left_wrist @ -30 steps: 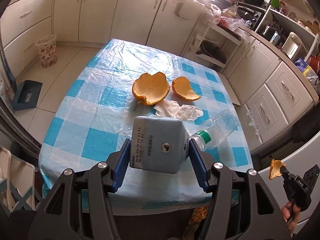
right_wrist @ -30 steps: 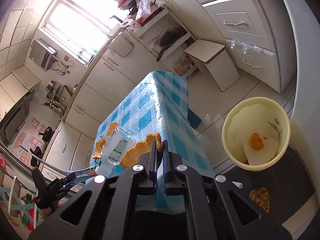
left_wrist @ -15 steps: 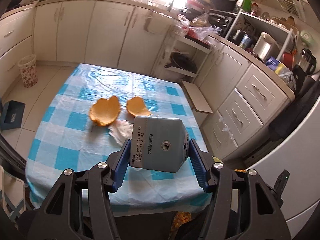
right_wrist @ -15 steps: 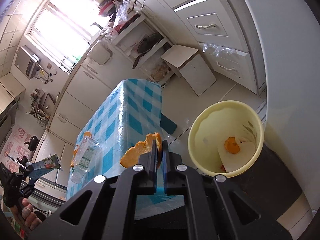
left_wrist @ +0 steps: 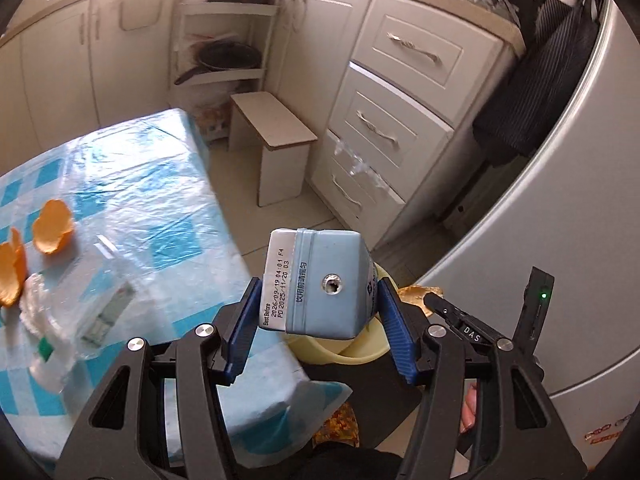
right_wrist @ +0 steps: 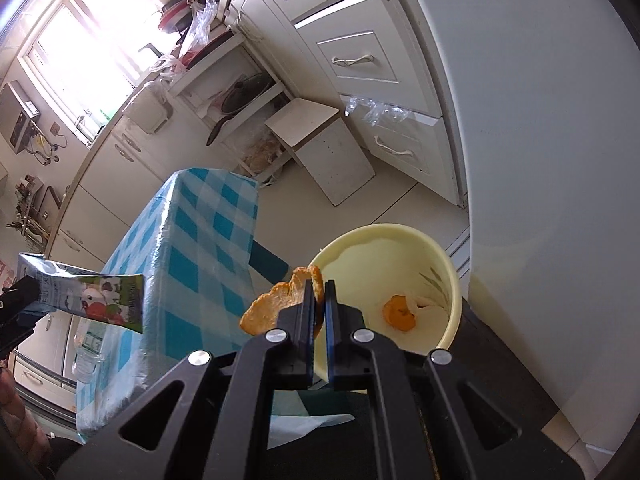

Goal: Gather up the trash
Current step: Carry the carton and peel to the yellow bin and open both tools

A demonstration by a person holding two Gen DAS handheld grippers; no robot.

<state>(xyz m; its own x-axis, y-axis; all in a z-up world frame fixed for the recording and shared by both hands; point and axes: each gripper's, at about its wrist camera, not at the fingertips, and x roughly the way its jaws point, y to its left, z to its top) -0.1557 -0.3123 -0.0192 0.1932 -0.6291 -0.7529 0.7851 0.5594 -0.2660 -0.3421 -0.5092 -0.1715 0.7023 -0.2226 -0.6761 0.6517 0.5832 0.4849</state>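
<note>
My left gripper [left_wrist: 320,300] is shut on a light blue drink carton [left_wrist: 320,280], held in the air past the table's right edge, above the pale yellow bin [left_wrist: 340,350]. The carton also shows at the left of the right wrist view [right_wrist: 88,298]. My right gripper [right_wrist: 319,300] is shut on an orange peel [right_wrist: 276,300], at the rim of the yellow bin [right_wrist: 450,276], which holds another peel [right_wrist: 398,314] and white paper. The right gripper's tip and its peel [left_wrist: 418,294] show in the left wrist view. Two peels [left_wrist: 52,226], a tissue [left_wrist: 30,300] and a clear plastic bottle [left_wrist: 88,304] lie on the checked table [left_wrist: 132,184].
A small white stool [left_wrist: 276,152] stands on the floor beyond the table. White drawers [left_wrist: 384,128] and a grey fridge [left_wrist: 560,240] stand on the right, close to the bin. The bin sits on a dark surface [right_wrist: 500,392].
My left gripper has swung right with the carton, from over the table to over the bin. My right gripper has brought its peel closer, up to the bin's rim.
</note>
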